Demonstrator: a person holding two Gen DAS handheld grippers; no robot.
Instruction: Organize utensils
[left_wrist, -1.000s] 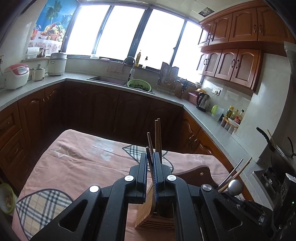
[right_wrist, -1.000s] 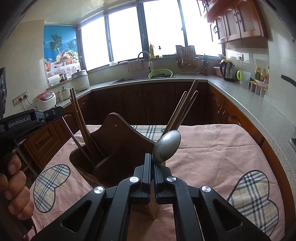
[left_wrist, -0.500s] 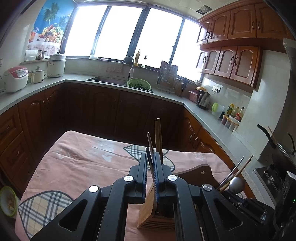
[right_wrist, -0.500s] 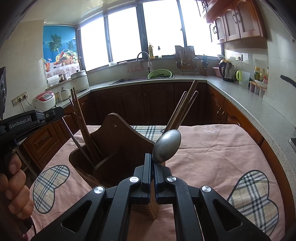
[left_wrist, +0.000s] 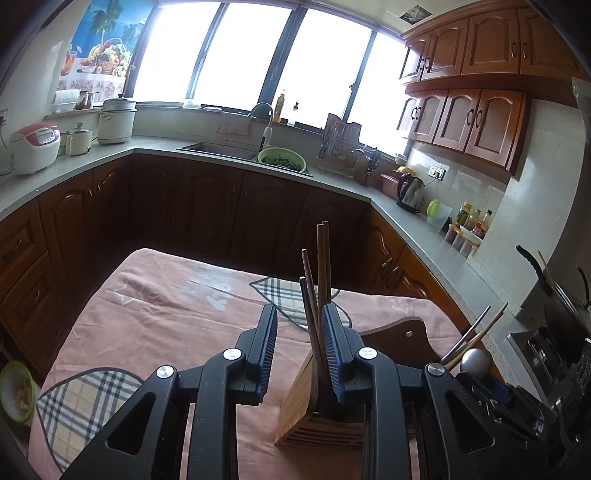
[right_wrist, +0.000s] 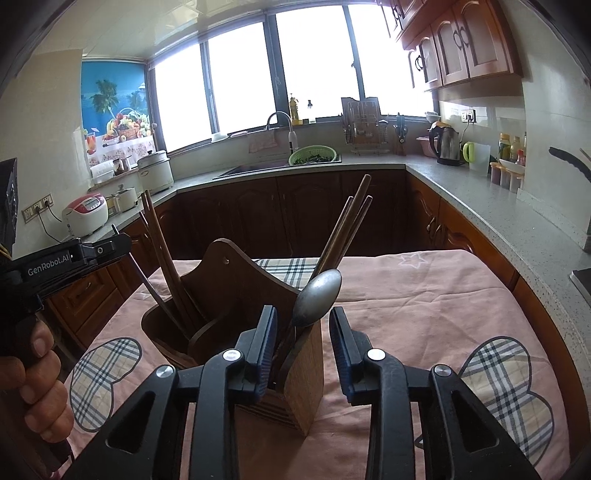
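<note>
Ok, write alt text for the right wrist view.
The right claw is opening around a metal spoon standing in a wooden utensil holder on a pink tablecloth. Chopsticks lean in the same compartment, more chopsticks in another, and kitchen counters lie beyond.

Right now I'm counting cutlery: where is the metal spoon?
Right wrist view, centre: the metal spoon stands bowl-up in the wooden utensil holder, just below the leaning wooden chopsticks.
</note>
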